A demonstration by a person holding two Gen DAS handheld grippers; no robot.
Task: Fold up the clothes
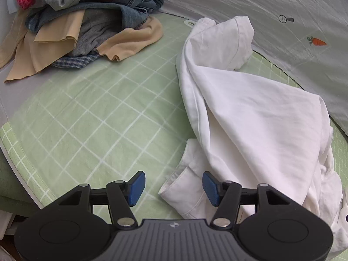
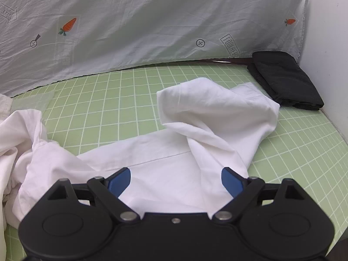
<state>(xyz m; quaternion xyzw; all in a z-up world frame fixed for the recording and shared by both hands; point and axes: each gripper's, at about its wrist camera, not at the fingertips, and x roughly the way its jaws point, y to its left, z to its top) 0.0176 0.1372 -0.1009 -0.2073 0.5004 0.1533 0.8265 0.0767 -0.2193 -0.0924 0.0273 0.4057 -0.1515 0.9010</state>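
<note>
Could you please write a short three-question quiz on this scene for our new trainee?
1. True or false: the left gripper is clamped on the white shirt.
2. Which colour is the folded garment by the wall: A black, B red, C beige?
3. What pattern does the green mat carry?

Key: 1 false, its jaws stand open and hold nothing; 2 A; 3 a white grid.

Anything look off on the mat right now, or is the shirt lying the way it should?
The white shirt is not flat: it lies crumpled on the green grid mat, with one sleeve flopped over in a loose hump and another cuff bunched near the left gripper. Both grippers are open, holding nothing. The folded black garment looks tidy.
</note>
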